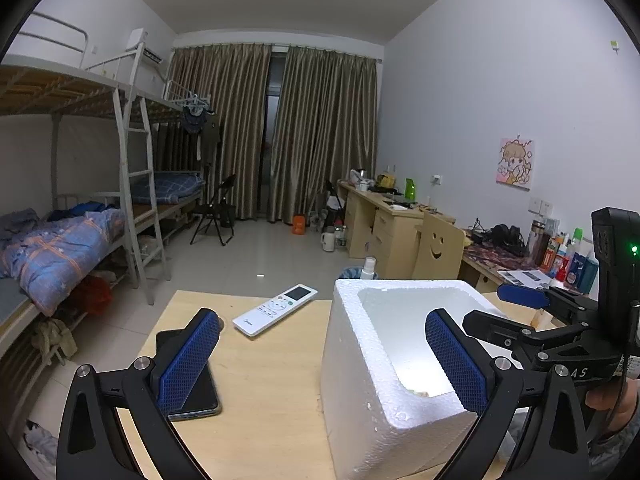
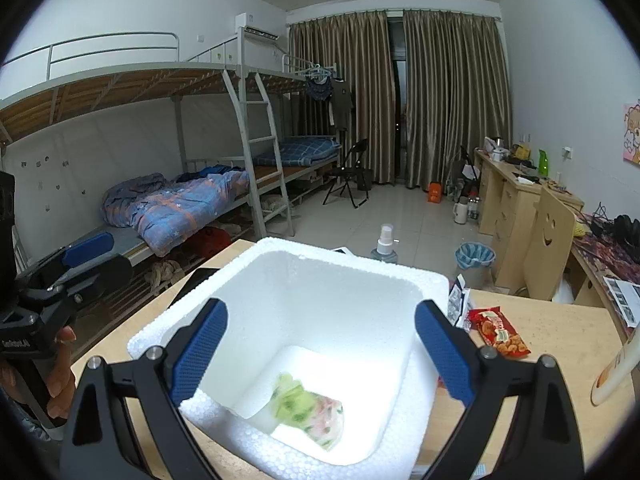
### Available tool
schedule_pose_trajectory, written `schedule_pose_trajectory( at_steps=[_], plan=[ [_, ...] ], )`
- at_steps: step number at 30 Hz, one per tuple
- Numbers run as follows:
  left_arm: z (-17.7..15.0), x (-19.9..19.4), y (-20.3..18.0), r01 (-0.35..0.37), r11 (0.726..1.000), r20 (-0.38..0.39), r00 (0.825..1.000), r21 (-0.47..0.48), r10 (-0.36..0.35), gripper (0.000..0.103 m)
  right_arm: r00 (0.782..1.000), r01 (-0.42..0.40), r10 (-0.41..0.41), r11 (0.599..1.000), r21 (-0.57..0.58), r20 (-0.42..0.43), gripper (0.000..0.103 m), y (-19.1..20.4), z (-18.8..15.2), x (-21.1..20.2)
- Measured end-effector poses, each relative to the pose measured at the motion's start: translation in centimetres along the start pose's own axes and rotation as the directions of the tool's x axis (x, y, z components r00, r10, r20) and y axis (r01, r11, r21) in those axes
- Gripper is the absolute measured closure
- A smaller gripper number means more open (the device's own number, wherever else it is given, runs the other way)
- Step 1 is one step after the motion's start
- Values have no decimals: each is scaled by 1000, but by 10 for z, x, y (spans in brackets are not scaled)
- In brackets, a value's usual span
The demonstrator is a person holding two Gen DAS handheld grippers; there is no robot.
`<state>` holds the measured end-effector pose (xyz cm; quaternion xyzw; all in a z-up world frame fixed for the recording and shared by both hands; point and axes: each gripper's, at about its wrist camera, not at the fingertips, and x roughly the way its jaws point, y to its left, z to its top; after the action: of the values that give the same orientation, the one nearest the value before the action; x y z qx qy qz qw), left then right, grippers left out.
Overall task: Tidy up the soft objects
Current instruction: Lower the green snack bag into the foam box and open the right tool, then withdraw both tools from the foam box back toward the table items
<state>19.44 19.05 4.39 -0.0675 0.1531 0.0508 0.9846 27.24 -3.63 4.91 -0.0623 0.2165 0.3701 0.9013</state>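
Note:
A white foam box (image 2: 360,280) stands on the wooden table (image 2: 560,332); it also shows in the left wrist view (image 1: 360,360). A green and pink soft packet (image 2: 312,412) lies on its bottom. My right gripper (image 2: 320,352) is open and empty above the box opening. A red snack packet (image 2: 500,332) lies on the table right of the box, beside a black and white packet (image 2: 458,300). My left gripper (image 1: 324,356) is open and empty, its right finger over the box's near wall. The right gripper (image 1: 520,300) appears beyond the box in the left wrist view.
A white remote (image 1: 276,308) and a black phone (image 1: 192,384) lie on the table left of the box. A spray bottle (image 2: 385,244) stands behind the box. Bunk beds (image 2: 160,200) stand at left, desks (image 2: 516,196) and a smiley chair (image 2: 552,240) at right.

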Motion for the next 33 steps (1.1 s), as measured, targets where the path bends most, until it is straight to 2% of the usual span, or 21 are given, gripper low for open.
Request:
schedule_pose_trajectory(
  at_steps=[2, 5, 14, 21, 33],
  plan=[
    [0, 0, 0, 0, 1000, 1, 1000, 2, 0, 0, 1000, 5, -5, 1000, -1, 2, 6, 1, 1, 0],
    [0, -2, 0, 0, 1000, 6, 1000, 16, 0, 0, 1000, -5, 5, 1000, 6, 2, 0, 1, 1, -1],
    [6, -11, -3, -7, 1000, 16, 1000, 12, 7, 0, 1000, 13, -13, 1000, -4, 26, 0, 4, 3, -14],
    [13, -33, -15, -9, 1000, 32, 999, 1, 9, 0, 998, 29, -28, 1000, -2, 61, 0, 2, 2, -42],
    [15, -80, -60, 3, 998, 85, 996, 60, -8, 0, 989, 58, -59, 998, 11, 135, 0, -5, -7, -96]
  ],
)
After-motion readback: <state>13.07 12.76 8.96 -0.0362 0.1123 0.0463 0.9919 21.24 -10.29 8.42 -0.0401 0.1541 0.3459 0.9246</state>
